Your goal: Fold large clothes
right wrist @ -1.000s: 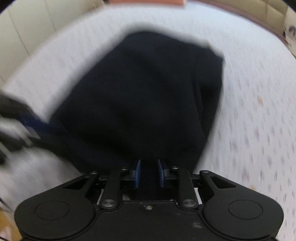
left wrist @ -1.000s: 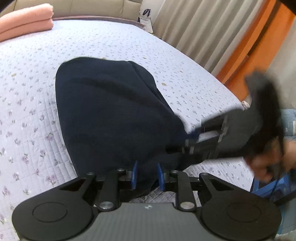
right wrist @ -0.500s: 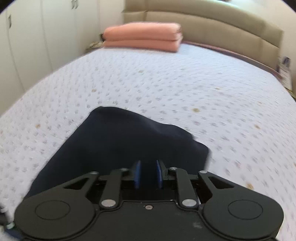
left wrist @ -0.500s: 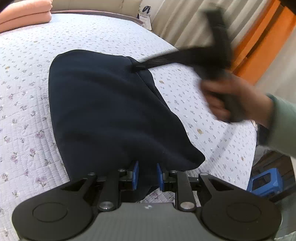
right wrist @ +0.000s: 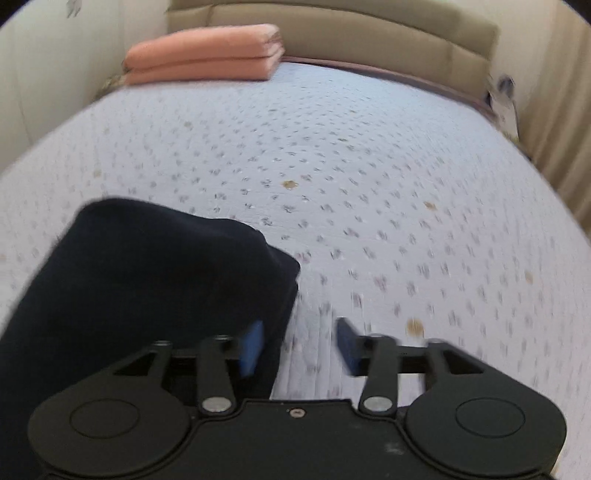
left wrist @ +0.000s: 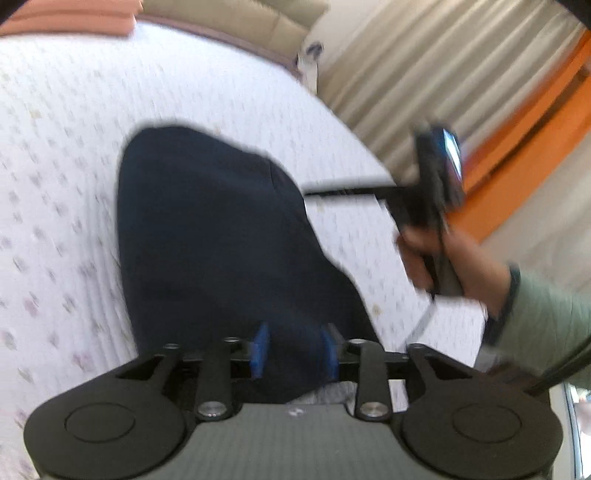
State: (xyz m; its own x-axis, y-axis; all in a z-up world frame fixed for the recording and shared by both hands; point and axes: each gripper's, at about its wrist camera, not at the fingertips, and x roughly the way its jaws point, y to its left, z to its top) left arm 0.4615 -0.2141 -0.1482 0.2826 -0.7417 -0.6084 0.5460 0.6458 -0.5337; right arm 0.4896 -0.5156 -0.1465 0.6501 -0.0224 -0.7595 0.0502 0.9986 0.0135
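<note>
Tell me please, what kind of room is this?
Most likely a bedroom. A wide bed with a flowered quilt and a padded headboard fills the view, folded peach blankets lie near the headboard, and curtains hang beside it.

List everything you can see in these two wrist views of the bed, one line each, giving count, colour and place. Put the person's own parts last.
Folded garment: one, dark navy, lying on the bed in front of both grippers.
Bedspread: one, white with small flowers, covering the bed.
Folded blanket: one stack, salmon pink, at the head of the bed.
Headboard: one, beige, padded, behind the blanket.
Curtain: one, beige, pleated, beside the bed.
Orange panel: one, next to the curtain.
Left gripper: one, black with blue pads, jaws just opening around the garment's near edge.
Right gripper: one, black with blue pads, jaws just opened wide at the garment's corner, over the bedspread.
Hand: one, with a pale green sleeve, holding the right gripper.
</note>
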